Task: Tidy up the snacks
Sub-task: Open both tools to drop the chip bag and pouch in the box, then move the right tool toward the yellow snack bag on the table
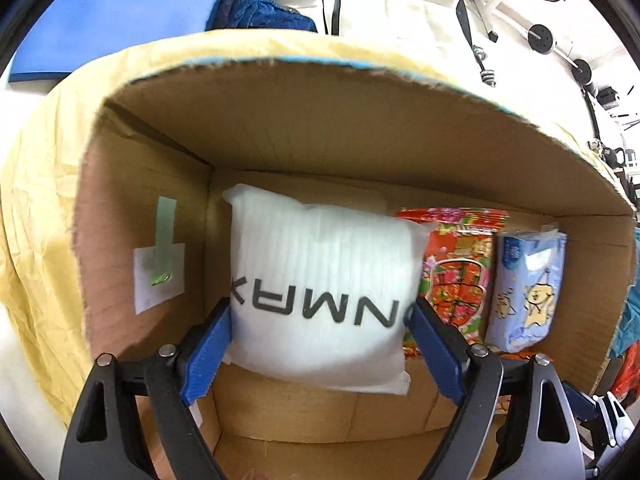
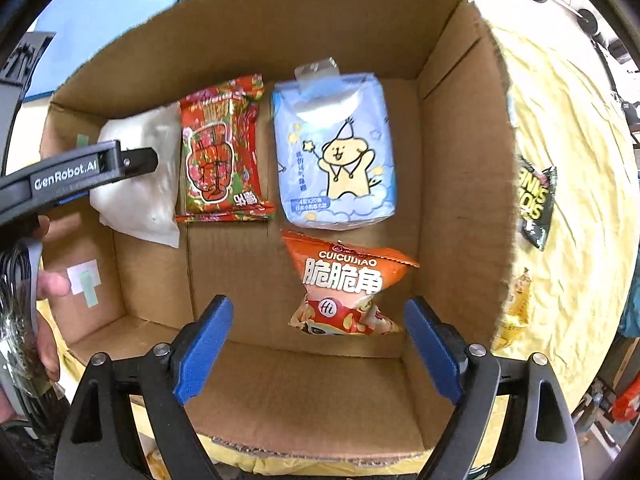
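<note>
Your left gripper (image 1: 320, 320) clamps white pouch (image 1: 320, 280) in cardboard box (image 2: 256, 36) | your right gripper (image 2: 318, 340) wide, holding nothing, above orange chip bag (image 2: 344, 284)

Plain brown cardboard box (image 2: 448, 184) on wrinkled pale-yellow cloth (image 2: 580, 216); inside, white pillow pack with black lettering (image 1: 320, 284), red-green floral snack packet (image 2: 220, 152), light-blue tissue pack with yellow cartoon dog (image 2: 336, 152), orange chip bag with white characters (image 2: 344, 280); blue pads (image 2: 204, 348) on black gripper arms.
</note>
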Tool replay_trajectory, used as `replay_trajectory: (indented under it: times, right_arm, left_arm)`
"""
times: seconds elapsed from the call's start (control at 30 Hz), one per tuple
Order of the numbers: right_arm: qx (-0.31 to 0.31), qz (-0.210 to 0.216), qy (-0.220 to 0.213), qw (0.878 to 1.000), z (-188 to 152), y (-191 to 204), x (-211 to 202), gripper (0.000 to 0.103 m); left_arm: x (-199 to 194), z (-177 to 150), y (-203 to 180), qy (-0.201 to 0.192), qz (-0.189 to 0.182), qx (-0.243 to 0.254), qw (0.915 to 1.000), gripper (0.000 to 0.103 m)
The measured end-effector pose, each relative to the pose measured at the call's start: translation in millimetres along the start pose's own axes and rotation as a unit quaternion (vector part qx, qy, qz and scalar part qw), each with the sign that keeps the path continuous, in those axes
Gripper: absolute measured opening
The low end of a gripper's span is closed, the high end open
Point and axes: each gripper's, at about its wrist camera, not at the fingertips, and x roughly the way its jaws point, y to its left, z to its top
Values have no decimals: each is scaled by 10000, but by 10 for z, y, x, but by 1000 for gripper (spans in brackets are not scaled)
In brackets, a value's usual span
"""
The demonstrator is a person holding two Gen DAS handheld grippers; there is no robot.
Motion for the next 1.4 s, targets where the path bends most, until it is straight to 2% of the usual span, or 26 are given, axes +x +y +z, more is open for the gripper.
replay_trajectory:
  times: [0.13, 0.27, 0.4, 0.5, 0.57, 0.77, 1.03, 1.23, 1.4]
  right_arm:
    - [36, -21, -138, 9999, -39, -22, -159, 99]
    - [79, 38, -216, 9997, -105, -94, -327, 103]
    - [34, 8, -360, 9993, -221, -142, -361, 103]
    - [-14, 28, -471, 9989, -343, -181, -390, 103]
    - [-97, -13, -562, 9984, -432, -168, -441, 103]
    - [-215, -19, -866, 9960, -655, -83, -471, 103]
    - [-415, 8, -1325, 9903, -1040, -66, -911, 103]
    - [-486, 154, -1565, 9864, -1225, -73, -1175, 103]
    - [-426, 277, -1644, 9851, -1259, -193, -1282, 103]
  left_arm:
    - [-206, -103, 18, -242, -16, -33, 9997, 93]
    - [-491, -277, 27, -539, -168, -56, 9984, 93]
    - [-768, -540, 68, -821, -233, 20, 9963, 102]
    - [-907, -621, 40, -1002, -165, 92, 9948, 102]
    - [-1024, -786, 7, -1161, -52, 181, 9931, 102]
    - [-1127, -1113, -88, -1419, 13, 307, 9894, 102]
    - [-1468, -1511, -162, -1821, 48, 350, 9826, 102]
    - [-1741, -1692, -231, -2060, 38, 374, 9778, 102]
    - [-1818, -1745, -292, -2094, -45, 309, 9773, 102]
